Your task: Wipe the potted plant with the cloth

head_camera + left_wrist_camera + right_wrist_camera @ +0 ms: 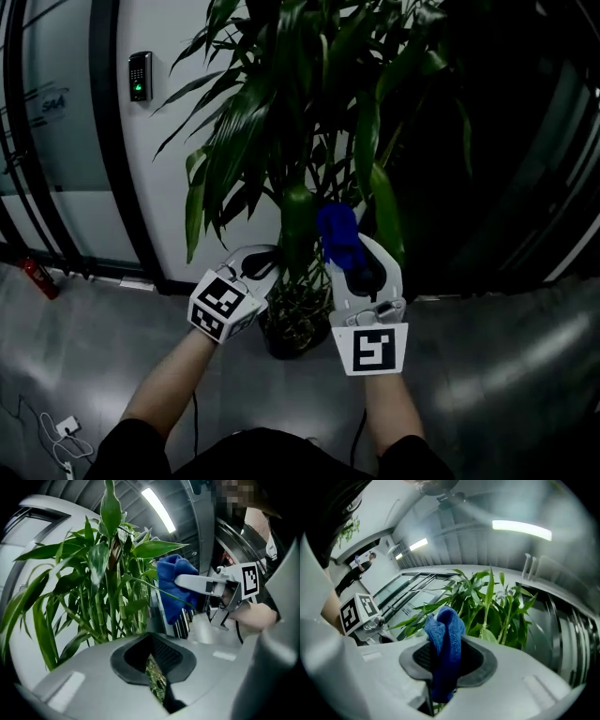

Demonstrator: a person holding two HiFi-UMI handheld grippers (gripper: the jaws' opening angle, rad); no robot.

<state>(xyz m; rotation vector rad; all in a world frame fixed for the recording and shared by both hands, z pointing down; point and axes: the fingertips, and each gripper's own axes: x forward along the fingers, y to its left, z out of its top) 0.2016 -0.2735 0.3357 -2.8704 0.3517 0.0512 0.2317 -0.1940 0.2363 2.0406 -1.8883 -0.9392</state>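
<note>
A tall potted plant (281,112) with long green leaves stands in a dark pot (291,339) on the floor, straight ahead of me. My right gripper (356,255) is shut on a blue cloth (337,234), held up among the lower leaves; the cloth (445,634) bunches up out of the jaws of the right gripper (447,649). My left gripper (270,260) sits just left of it, beside a hanging leaf (298,220). The left gripper (152,641) has its jaws together with nothing seen between the tips. From there the cloth (171,581) shows to the right of the stems.
A white wall with a card reader (140,75) stands behind the plant. A red extinguisher (37,278) lies low on the left. A white cable (66,436) lies on the grey floor at lower left. Dark glass (525,141) fills the right.
</note>
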